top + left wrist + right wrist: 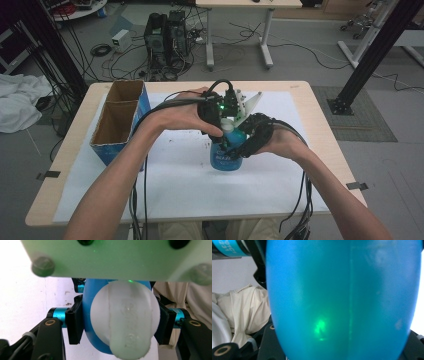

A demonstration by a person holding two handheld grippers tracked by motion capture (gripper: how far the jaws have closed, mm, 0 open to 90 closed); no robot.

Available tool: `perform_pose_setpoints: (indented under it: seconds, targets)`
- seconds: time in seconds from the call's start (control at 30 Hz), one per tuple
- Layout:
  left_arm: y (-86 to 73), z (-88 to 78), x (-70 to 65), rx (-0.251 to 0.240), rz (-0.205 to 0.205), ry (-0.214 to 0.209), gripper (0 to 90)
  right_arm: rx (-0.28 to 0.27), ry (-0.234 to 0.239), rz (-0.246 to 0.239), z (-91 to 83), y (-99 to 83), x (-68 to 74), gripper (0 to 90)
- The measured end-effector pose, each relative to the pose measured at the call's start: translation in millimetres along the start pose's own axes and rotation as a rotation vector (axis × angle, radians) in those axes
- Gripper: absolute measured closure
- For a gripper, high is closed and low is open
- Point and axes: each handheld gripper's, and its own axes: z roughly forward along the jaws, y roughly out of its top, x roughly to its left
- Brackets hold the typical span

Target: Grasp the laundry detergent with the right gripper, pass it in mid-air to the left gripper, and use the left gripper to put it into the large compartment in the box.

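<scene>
Person's forearms enter from bottom edge, high view. Blue bottle (226, 156) upright on white sheet mid-table (300, 90). Left claw (223, 125) down over bottle top; right claw (245, 142) against bottle's right side. Cardboard box (116, 125) at table's left, well apart.

Left gripper view: white cap (125, 320) close to lens, blue bottle shoulder (87, 305) behind; left claw (120, 322) clamped on bottle just below cap, pads pressing both sides.

Right gripper view: blue bottle body (342, 300) pressed near lens; right claw closed around it.
</scene>
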Motion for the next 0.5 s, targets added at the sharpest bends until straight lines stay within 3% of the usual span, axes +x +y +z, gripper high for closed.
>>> perform_pose_setpoints:
  seconds: [0.13,0.23,0.27,0.5]
  targets:
    - [2.0,1.0,1.1,0.007,-0.002,-0.014,37.9,-0.001,0.008,-0.002,0.4,0.0,0.4,44.9]
    - [0.0,0.2,-0.3,0.004,-0.009,-0.007,38.0,0.0,0.007,-0.002,0.5,0.0,0.6,44.6]
    - [1.0,2.0,-1.1,0.016,-0.028,-0.007,38.0,0.0,0.005,-0.004,0.8,-0.1,0.6,44.5]
    - [2.3,3.0,-1.7,0.033,-0.029,-0.002,38.0,0.005,0.019,0.007,2.7,-1.3,1.6,43.7]
